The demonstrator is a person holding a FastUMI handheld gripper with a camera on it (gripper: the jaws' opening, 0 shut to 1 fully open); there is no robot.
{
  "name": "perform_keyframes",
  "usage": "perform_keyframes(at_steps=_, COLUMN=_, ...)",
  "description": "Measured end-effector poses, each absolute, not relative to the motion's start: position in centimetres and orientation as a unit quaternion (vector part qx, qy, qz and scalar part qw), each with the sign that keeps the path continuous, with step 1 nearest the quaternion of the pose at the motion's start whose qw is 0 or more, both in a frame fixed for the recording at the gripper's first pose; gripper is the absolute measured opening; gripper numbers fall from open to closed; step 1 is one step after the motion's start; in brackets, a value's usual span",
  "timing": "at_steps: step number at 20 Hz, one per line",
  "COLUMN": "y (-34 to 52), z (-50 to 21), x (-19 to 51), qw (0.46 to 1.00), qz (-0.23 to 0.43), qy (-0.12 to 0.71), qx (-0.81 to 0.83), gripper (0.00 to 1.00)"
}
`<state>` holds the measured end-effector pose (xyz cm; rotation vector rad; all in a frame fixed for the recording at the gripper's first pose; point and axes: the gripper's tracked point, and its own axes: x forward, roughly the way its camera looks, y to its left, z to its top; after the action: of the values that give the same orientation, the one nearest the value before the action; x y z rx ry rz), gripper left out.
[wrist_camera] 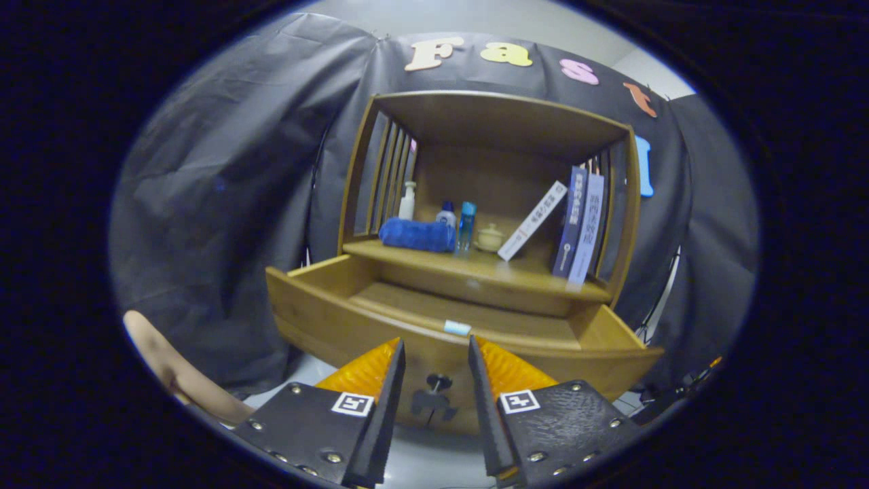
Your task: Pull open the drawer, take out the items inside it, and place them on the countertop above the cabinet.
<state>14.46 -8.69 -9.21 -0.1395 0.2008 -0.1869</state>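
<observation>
**Booth in black cloth, wooden cabinet at the back**

Hung all round with black cloth (224, 204), creased and falling in loose folds to the ground. Above the cloth's top edge, a strip of plain pale wall (516, 20). Underfoot, a smooth light grey floor (434, 462) with a dull sheen. Against the cloth at the back, a brown wooden cabinet (502, 122) with slatted sides and an open shelf bay. Lit evenly and softly, with a faint gleam on the shelf board.
</observation>
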Motion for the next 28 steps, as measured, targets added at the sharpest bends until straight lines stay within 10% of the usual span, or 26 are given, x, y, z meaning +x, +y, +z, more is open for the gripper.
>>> perform_keyframes(at_steps=11, y=-10.3, z=-1.0, x=25.1, qw=0.987, qz=-0.058, qy=0.119, qx=-0.087, gripper=0.63)
perform_keyframes(at_steps=17, y=-10.0, z=-4.5, x=29.5, qw=0.977, qz=-0.050, qy=0.187, qx=-0.087, gripper=0.90)
perform_keyframes(at_steps=28, y=-11.0, z=-17.8, x=31.2, qw=0.912, qz=-0.034, qy=0.401, qx=-0.083, gripper=0.92)
